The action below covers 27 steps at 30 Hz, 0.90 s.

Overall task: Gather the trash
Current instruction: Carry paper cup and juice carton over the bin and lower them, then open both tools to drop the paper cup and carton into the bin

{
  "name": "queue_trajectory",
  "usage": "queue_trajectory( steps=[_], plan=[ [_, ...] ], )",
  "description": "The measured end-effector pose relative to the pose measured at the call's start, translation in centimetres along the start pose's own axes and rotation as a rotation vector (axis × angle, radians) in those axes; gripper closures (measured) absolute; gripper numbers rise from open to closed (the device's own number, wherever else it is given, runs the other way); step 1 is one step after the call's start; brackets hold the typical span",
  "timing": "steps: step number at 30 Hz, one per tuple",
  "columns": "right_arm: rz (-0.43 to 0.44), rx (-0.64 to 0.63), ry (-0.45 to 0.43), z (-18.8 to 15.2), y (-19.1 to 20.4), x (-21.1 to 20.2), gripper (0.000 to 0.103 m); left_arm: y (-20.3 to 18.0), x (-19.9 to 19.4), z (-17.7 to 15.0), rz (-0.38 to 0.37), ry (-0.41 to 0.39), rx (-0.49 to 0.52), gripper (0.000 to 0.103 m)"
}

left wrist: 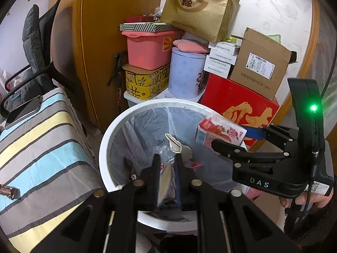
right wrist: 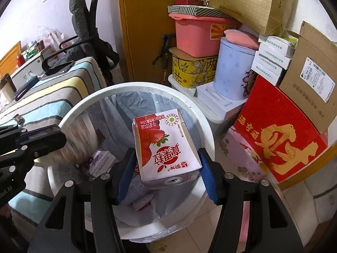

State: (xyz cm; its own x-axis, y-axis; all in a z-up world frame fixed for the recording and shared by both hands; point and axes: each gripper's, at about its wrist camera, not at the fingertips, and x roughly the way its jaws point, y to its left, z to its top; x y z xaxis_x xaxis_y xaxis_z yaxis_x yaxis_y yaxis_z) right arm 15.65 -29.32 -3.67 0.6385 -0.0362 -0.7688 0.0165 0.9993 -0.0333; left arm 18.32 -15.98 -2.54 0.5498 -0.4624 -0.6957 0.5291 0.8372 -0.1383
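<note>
A white trash bin [left wrist: 105, 139] lined with a clear bag stands on the floor; it also shows in the right wrist view [right wrist: 202, 118]. My left gripper [left wrist: 167, 166] is shut on a silvery wrapper [left wrist: 166, 186] above the bin's near side. My right gripper [right wrist: 166, 164] is shut on a strawberry milk carton [right wrist: 166, 147] and holds it over the bin opening. The carton [left wrist: 219, 133] and right gripper [left wrist: 236, 141] also show in the left wrist view at the bin's right rim. Crumpled trash [left wrist: 179, 145] lies inside the bin.
A striped cushion [left wrist: 42, 139] sits left of the bin with a small wrapper [left wrist: 8, 190] on it. Stacked boxes stand behind: a red box [left wrist: 236, 103], a pink tub [left wrist: 147, 50], a blue canister [left wrist: 185, 73]. A black chair [left wrist: 35, 48] is at the far left.
</note>
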Motion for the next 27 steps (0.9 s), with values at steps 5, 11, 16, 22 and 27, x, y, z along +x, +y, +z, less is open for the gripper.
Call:
queue_trajectory(
  steps=[5, 11, 16, 22, 27],
  plan=[
    [-0.008, 0.008, -0.02, 0.2, 0.0, -0.3, 0.041, 0.4, -0.5, 0.0, 0.004, -0.011, -0.013, 0.079],
    [0.002, 0.017, -0.042, 0.3, 0.1, -0.8, 0.038, 0.9, -1.6, 0.0, 0.001, -0.038, -0.033, 0.048],
    [-0.003, 0.019, -0.066, 0.3, 0.6, -1.4, 0.038, 1.5, -2.5, 0.0, 0.015, -0.056, -0.042, 0.048],
    [0.033, 0.051, -0.105, 0.4, 1.2, -2.6, 0.038, 2.6, -4.3, -0.4, 0.046, -0.082, -0.062, 0.048],
    [0.056, 0.039, -0.143, 0.8, 2.9, -3.5, 0.038, 4.4, -6.1, -1.0, 0.099, -0.102, -0.098, 0.047]
  ],
)
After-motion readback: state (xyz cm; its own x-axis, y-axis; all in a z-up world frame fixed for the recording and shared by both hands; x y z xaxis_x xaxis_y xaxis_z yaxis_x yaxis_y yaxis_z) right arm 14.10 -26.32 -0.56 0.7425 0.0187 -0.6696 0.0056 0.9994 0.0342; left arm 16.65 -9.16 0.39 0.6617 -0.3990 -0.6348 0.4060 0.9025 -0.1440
